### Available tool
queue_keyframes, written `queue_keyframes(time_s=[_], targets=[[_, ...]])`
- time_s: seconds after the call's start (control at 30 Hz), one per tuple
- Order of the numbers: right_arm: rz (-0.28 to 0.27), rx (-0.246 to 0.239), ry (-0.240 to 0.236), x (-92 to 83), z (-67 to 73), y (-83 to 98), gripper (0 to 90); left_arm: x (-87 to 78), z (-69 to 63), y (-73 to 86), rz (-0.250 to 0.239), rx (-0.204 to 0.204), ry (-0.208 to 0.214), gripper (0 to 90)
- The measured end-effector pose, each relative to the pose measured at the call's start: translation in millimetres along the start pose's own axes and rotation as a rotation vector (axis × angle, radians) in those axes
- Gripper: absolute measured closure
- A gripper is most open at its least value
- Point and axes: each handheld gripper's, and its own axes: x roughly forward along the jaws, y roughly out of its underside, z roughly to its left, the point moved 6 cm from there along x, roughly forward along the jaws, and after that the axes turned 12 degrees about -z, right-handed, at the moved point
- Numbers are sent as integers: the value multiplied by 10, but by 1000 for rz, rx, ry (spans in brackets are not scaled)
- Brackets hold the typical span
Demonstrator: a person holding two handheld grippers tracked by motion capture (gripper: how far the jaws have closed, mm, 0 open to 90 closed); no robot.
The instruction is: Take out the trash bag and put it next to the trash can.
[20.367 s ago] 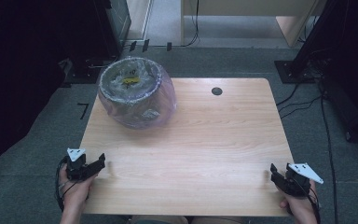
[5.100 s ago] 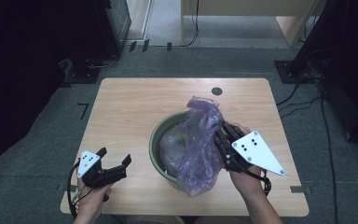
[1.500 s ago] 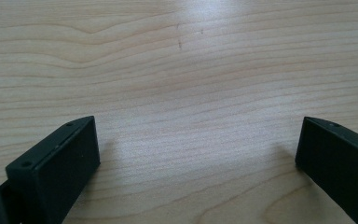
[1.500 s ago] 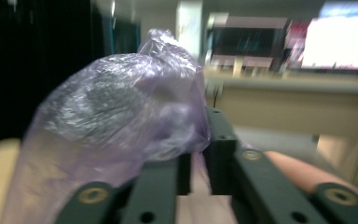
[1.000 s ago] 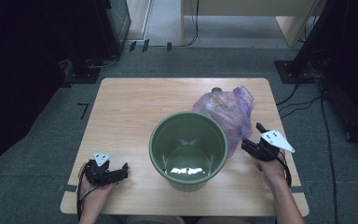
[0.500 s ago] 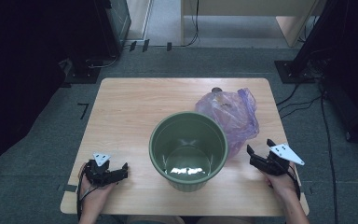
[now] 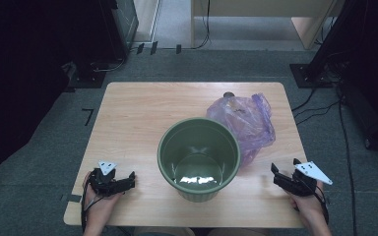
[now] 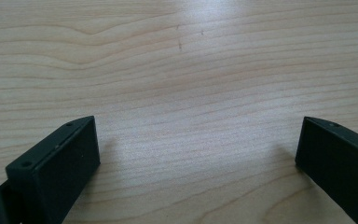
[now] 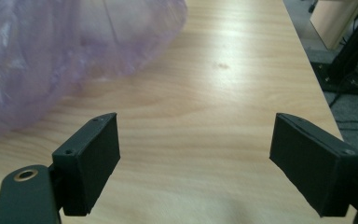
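Note:
A green bucket [image 7: 197,192] stands upright and empty at the middle of the wooden table [image 7: 138,113]. Behind it to the right a crumpled purple plastic bag [image 7: 248,123] lies on the table against the bucket's side. My right gripper [image 7: 275,175] sits near the front right corner, clear of the bag [image 9: 51,51], which lies ahead on the left in the right gripper view. Its jaws have just been opening and stand open [image 9: 196,135] with nothing between them. My left gripper [image 7: 129,180] rests at the front left, open [image 8: 198,140] over bare wood.
A small dark round hole [image 7: 229,94] sits at the table's back edge, just behind the bag. Cables and dark stands [image 7: 325,64] crowd the floor beyond the table's right and back sides.
My right gripper has drawn back from the bag toward the front right corner and sunk lower. The bag, the bucket and the left gripper have stayed put.

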Motion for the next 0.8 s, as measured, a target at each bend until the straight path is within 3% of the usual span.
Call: queue_keyframes(time_s=[0.53,0.8], targets=[[70,14,69,-293,-261,172,148,0,1,0,0,1,0,0],[173,4,109,-355,-347,268,143,0,0,0,0,0,0,0]])
